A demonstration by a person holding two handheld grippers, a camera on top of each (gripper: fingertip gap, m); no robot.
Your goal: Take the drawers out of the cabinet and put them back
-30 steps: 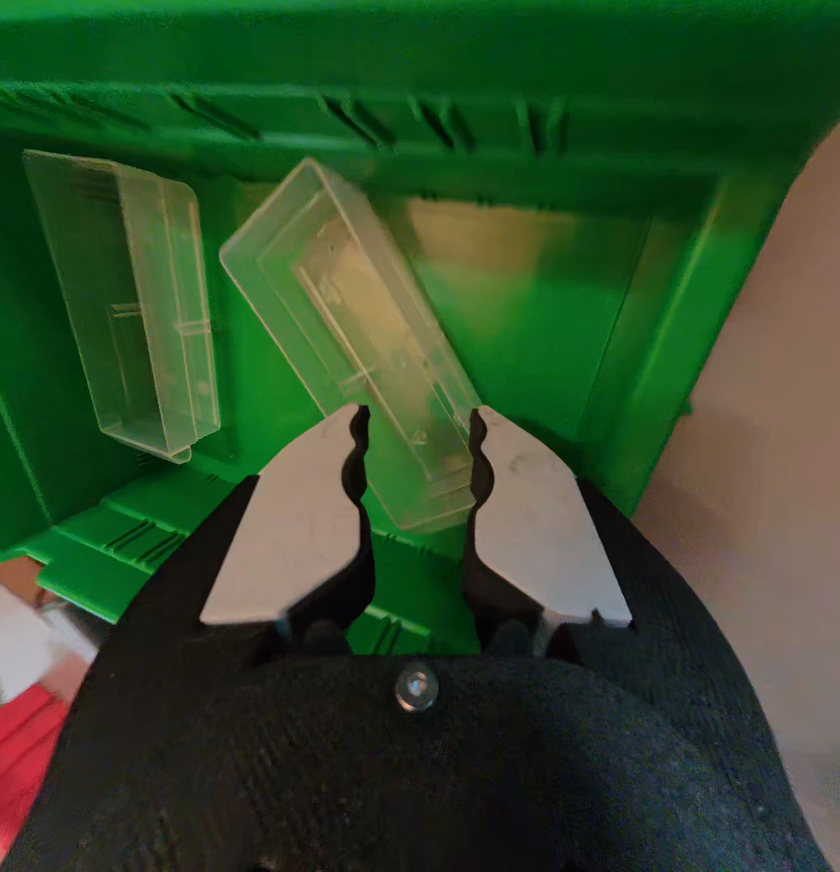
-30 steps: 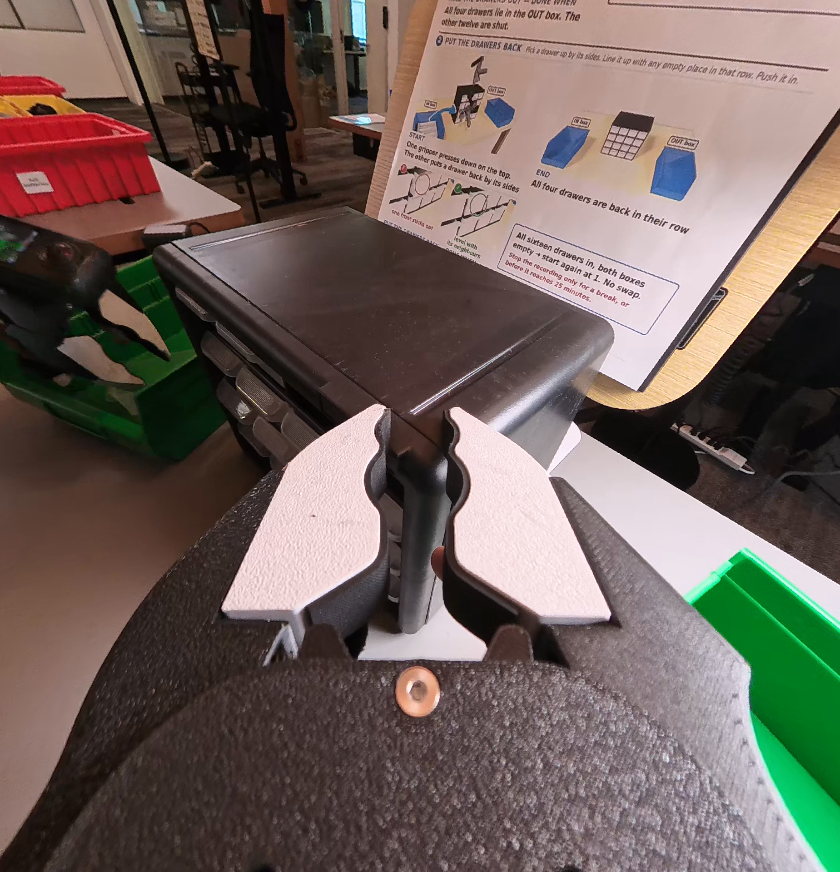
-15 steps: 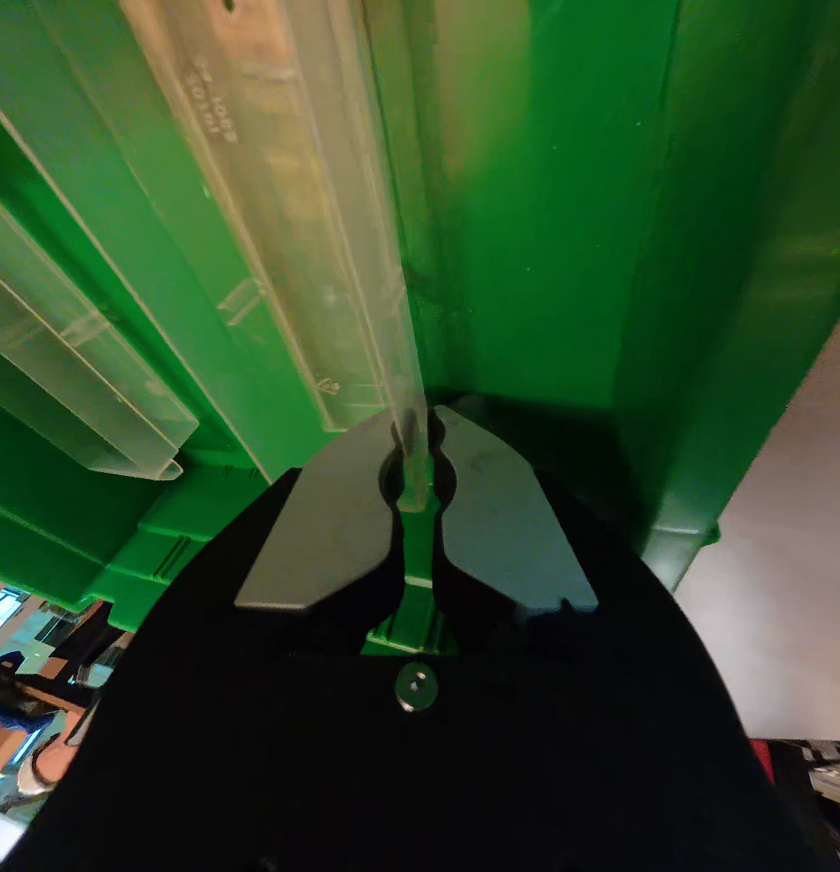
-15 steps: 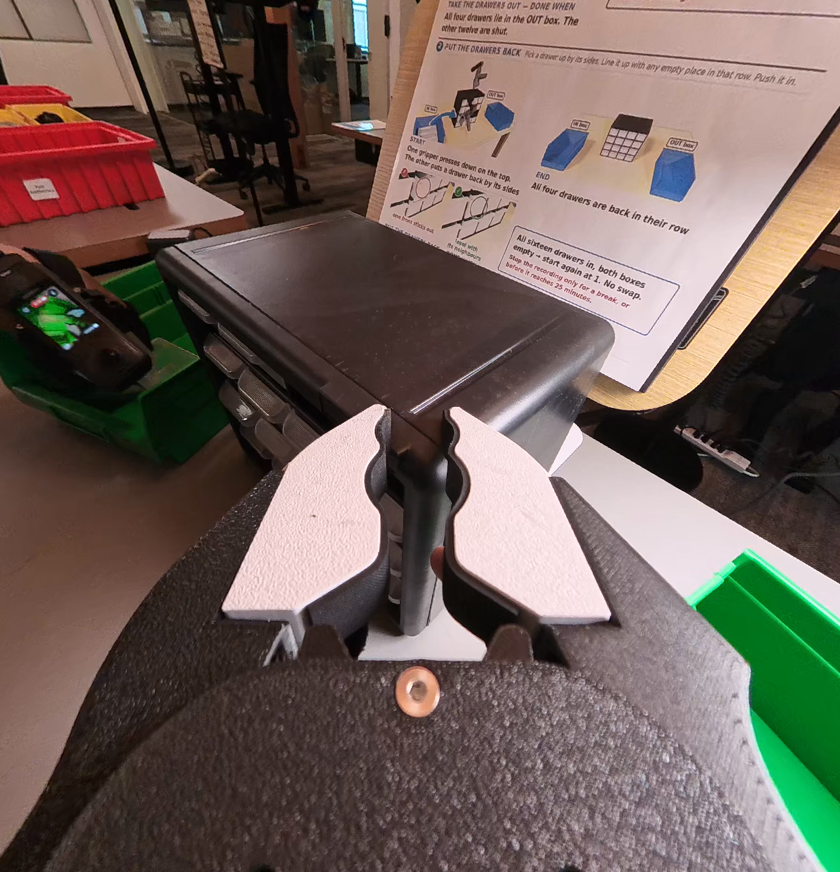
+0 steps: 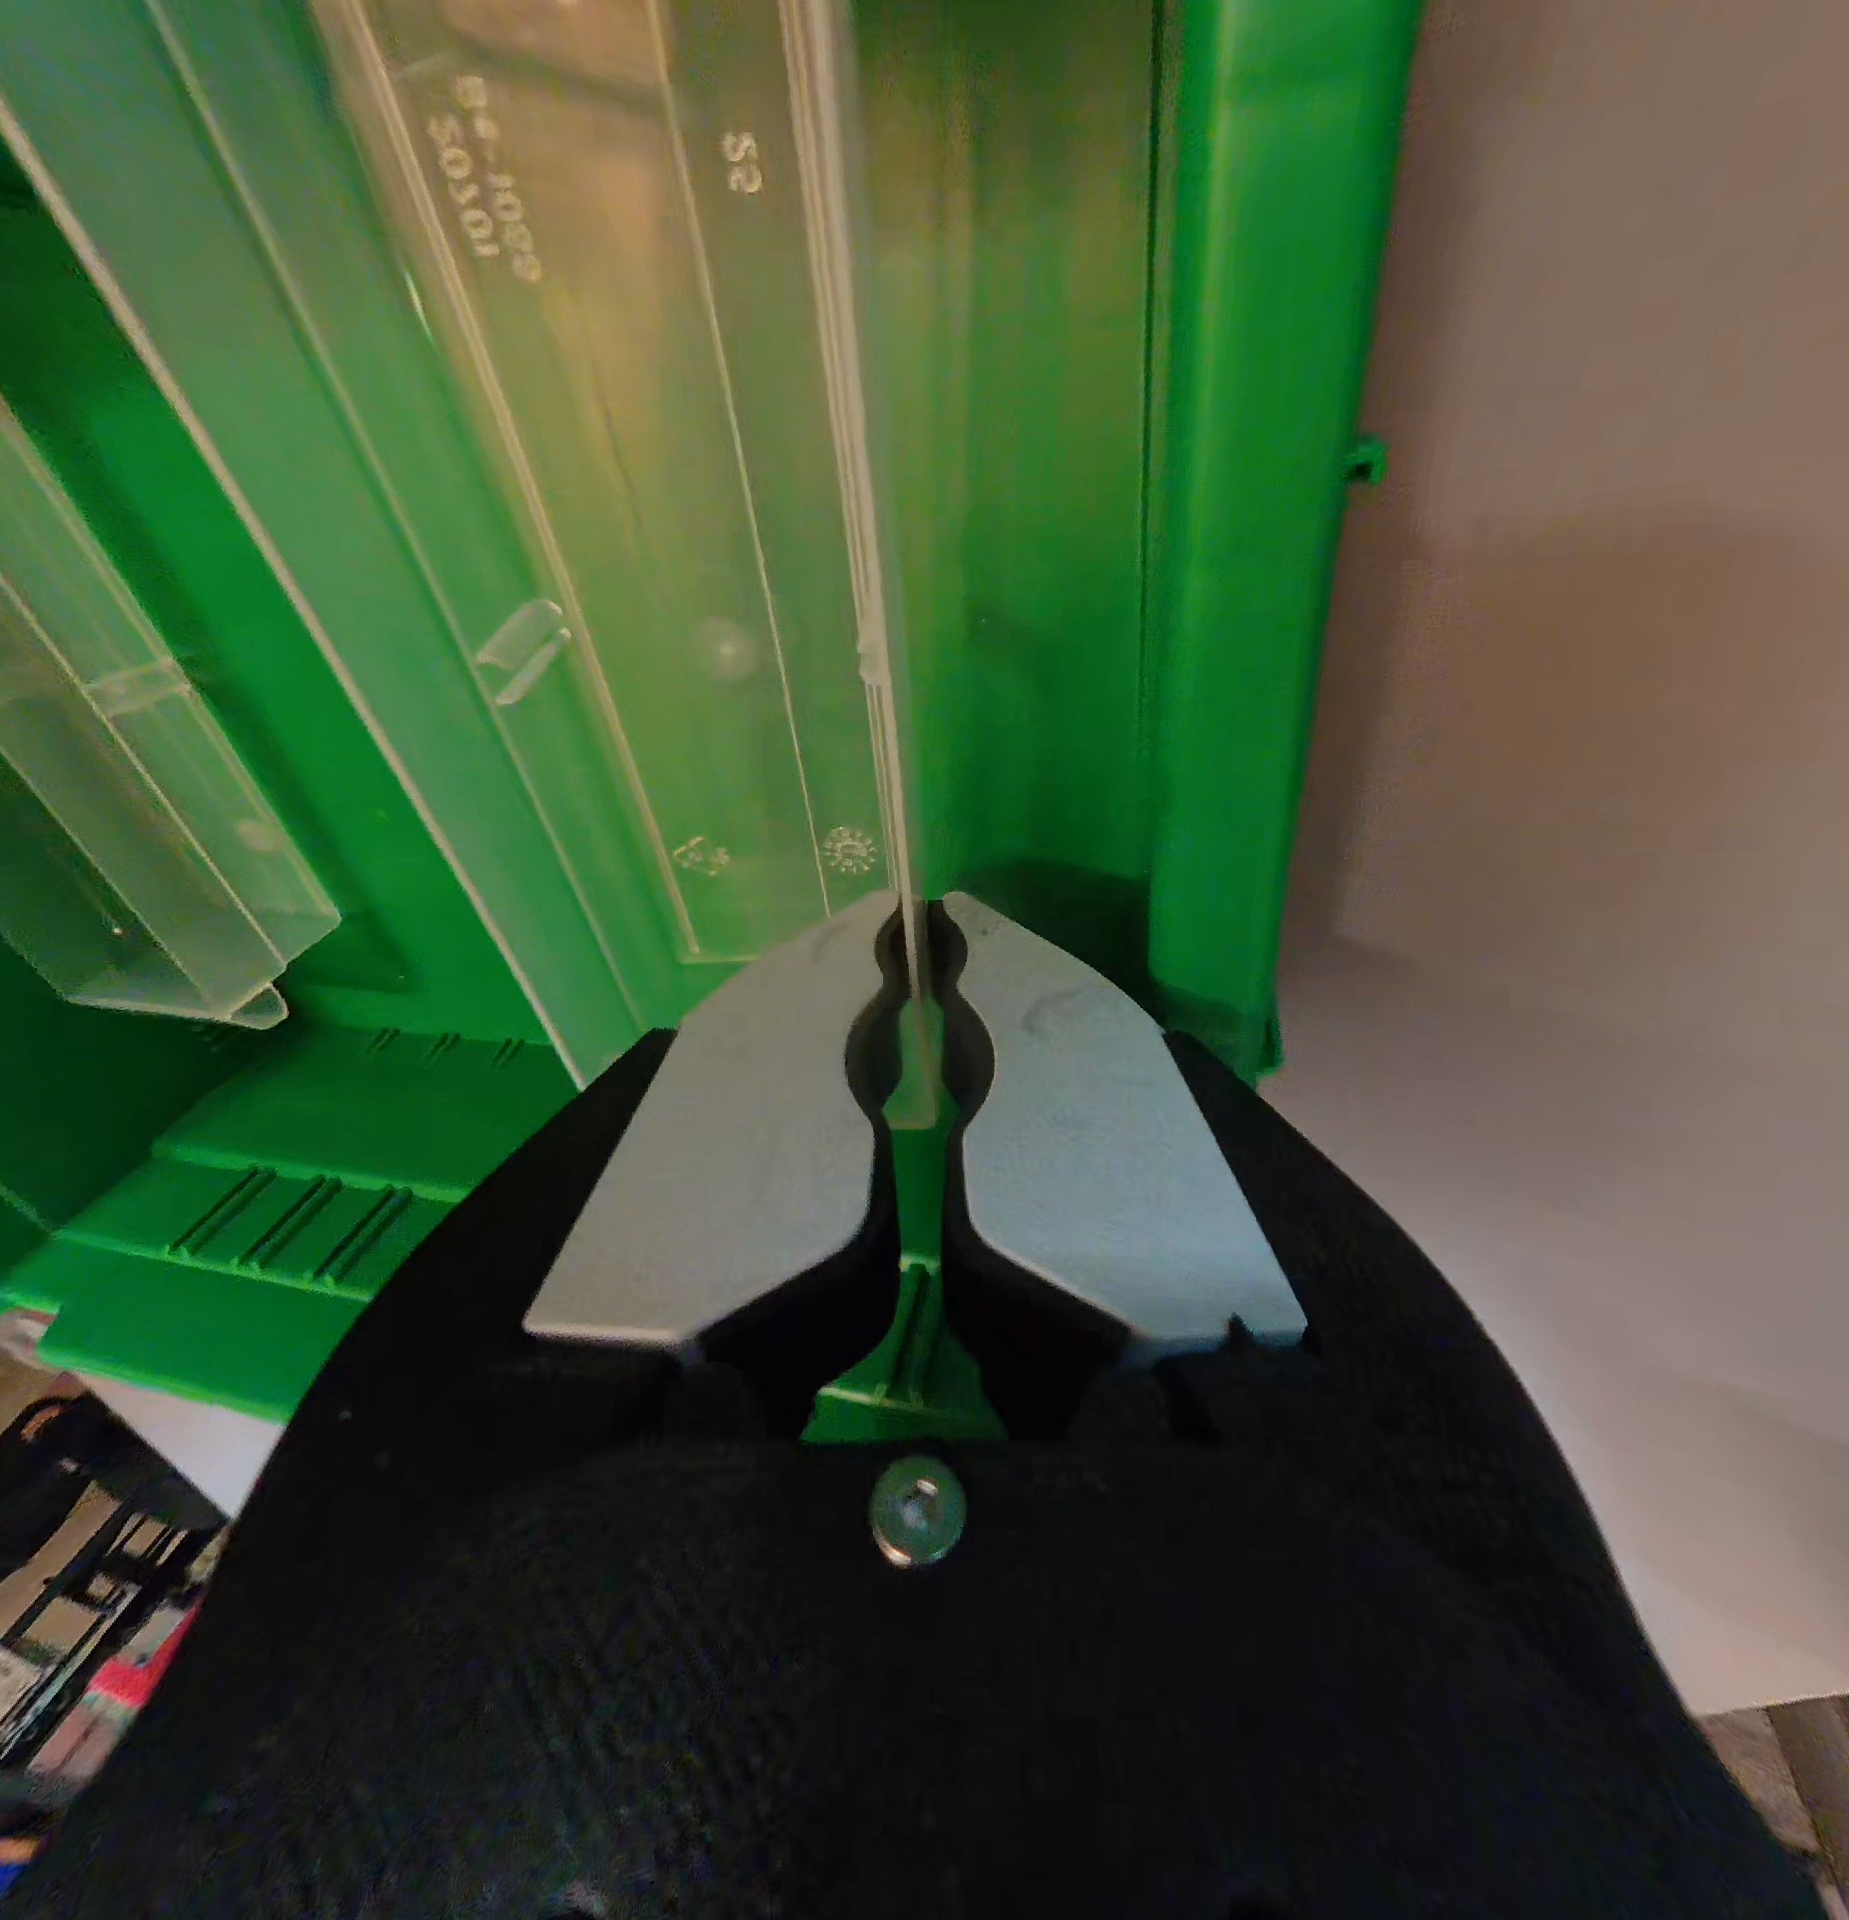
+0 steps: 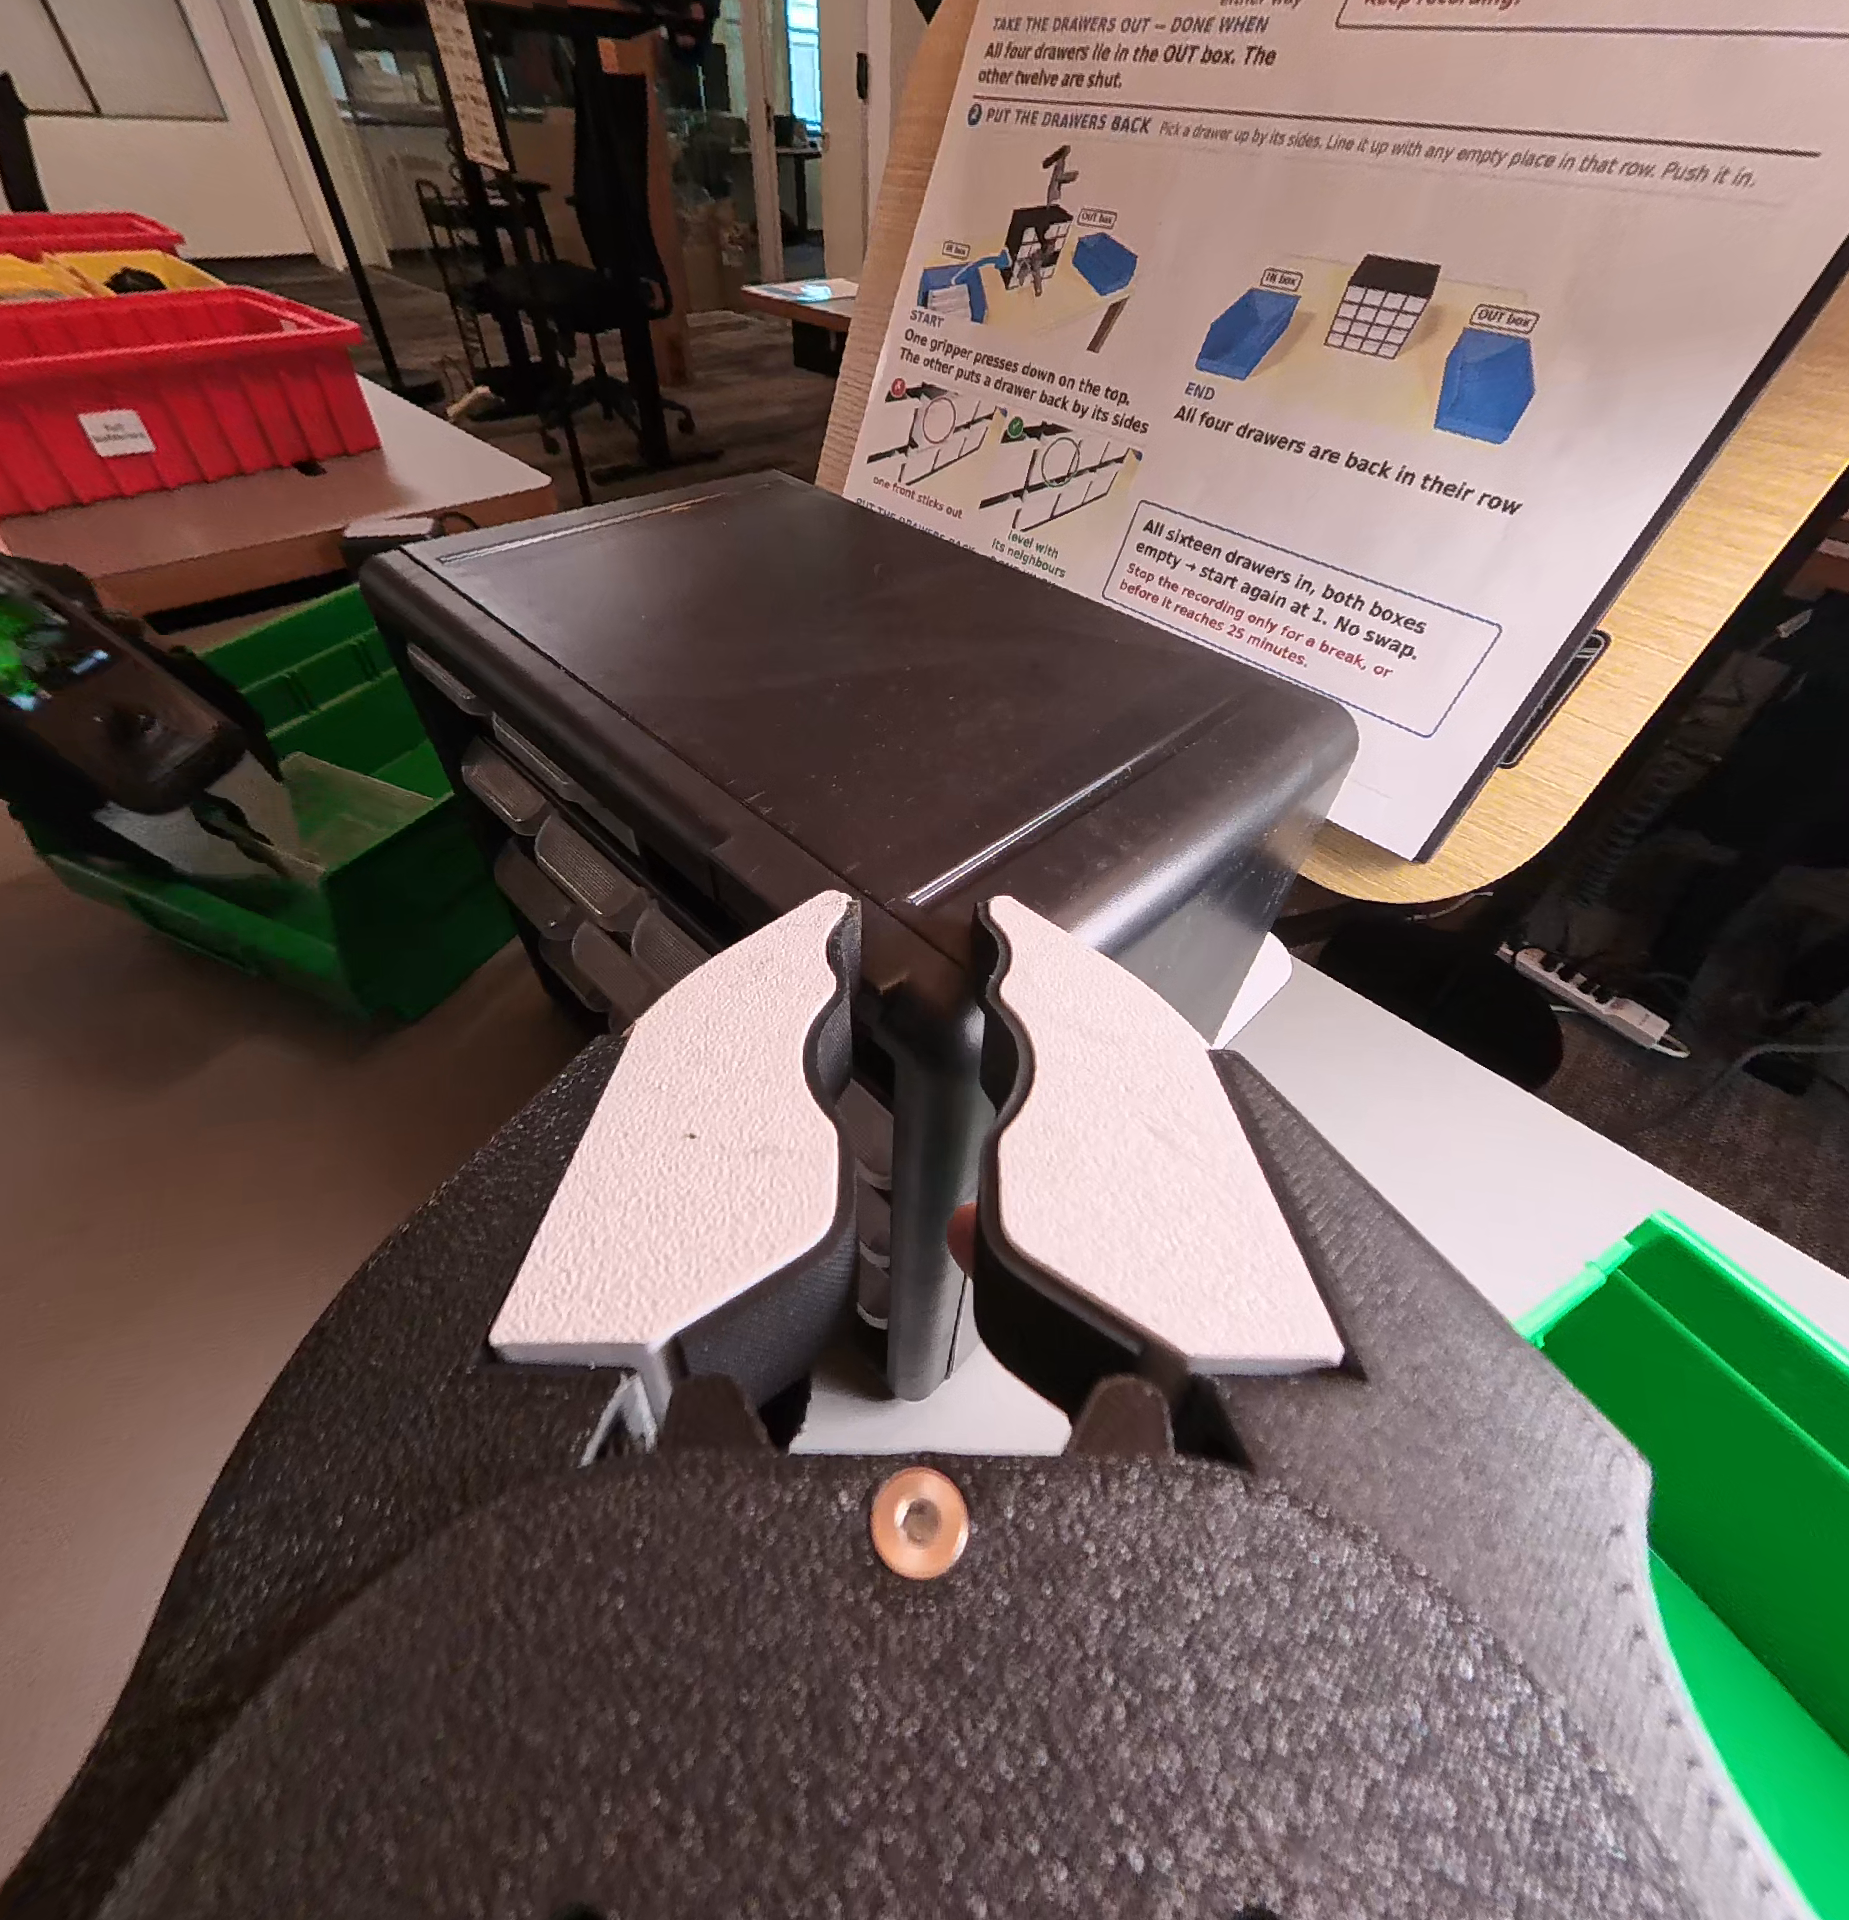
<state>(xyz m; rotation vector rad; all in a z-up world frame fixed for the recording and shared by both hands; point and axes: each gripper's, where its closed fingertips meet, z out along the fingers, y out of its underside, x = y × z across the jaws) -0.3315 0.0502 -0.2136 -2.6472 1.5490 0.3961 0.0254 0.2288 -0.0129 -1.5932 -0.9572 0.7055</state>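
Observation:
My left gripper is shut on the thin side wall of a clear plastic drawer inside the green bin. A second clear drawer lies to its left in the bin. In the right wrist view the left gripper holds the drawer at the rim of that bin. My right gripper sits on the near top corner of the black cabinet, jaws closed against the corner post. Grey drawer fronts show on the cabinet's left face.
Another green bin stands at the right on the table. An instruction board leans behind the cabinet. Red bins sit on a table at the far left. Chairs and stands fill the room behind.
My left gripper was open above the drawer, dropped into the bin and shut on the drawer's side wall. The drawer's end now shows at the bin's rim. The right gripper has not moved.

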